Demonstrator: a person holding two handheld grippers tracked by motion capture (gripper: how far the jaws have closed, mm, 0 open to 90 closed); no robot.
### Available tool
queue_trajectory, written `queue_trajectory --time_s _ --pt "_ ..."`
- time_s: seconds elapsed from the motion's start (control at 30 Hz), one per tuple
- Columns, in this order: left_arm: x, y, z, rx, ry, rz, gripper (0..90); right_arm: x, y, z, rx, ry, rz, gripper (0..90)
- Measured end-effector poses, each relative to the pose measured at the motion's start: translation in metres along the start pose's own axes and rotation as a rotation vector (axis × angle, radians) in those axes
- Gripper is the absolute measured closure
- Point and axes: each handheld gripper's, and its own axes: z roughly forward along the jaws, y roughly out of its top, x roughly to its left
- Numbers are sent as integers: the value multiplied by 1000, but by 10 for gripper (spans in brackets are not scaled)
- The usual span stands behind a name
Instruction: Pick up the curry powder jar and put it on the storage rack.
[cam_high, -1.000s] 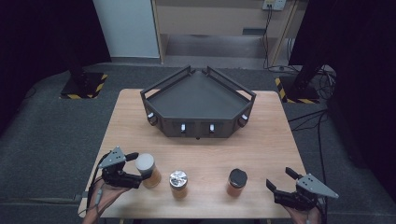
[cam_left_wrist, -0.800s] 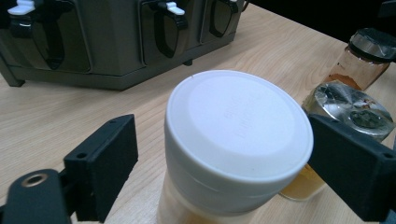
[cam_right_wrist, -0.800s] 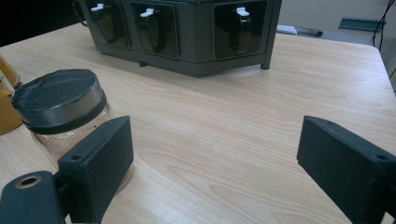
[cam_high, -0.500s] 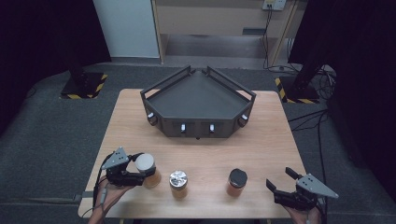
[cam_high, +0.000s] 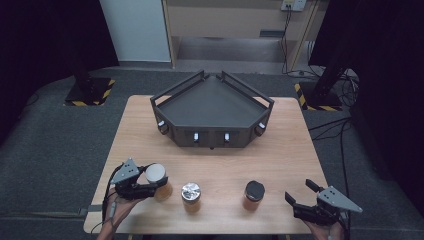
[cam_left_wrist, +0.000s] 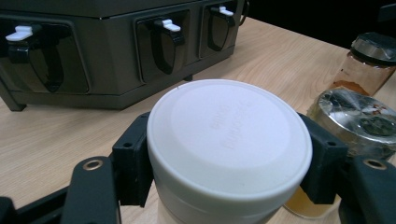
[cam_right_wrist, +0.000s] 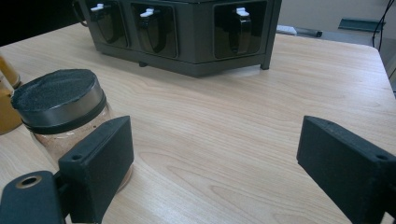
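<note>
One white-lid jar (cam_left_wrist: 229, 144) betw. left tool (cam_high: 145, 182) pads

**Three jars in a row, rack behind**

On your table (cam_high: 280, 150), the rack (cam_high: 212, 107) sits at the far middle. Near your edge, 3 jars in a row, L to R: white-lid jar (cam_high: 156, 176), metal-lid jar (cam_high: 191, 194), black-lid jar (cam_high: 254, 192). First two stand close together; third is well apart, to the R. Your left gripper (cam_high: 150, 182) sits at the white-lid jar w/ a jaw on each side. Your right gripper (cam_high: 299, 196) is R of the black-lid jar, near the front R corner.
</note>
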Motion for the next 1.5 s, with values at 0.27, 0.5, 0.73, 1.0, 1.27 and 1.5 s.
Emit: queue_trajectory --time_s 0.27,0.5,0.73,1.0,1.27,1.5 --pt "-1 9 2 -4 2 -4 319 0 0 0 1 2 0 108" --pt "0 25 7 -9 -8 -6 319 0 0 0 0 3 1 108" --pt "3 46 13 -4 -17 -1 319 -1 0 0 -1 4 2 108" --pt "6 70 18 -7 -16 -3 320 -1 -1 0 -3 4 4 108" --pt "7 99 22 -9 -7 1 320 -1 -1 0 -4 4 5 108" --pt "8 125 28 -10 -1 -3 320 -1 -1 0 -5 7 5 108"
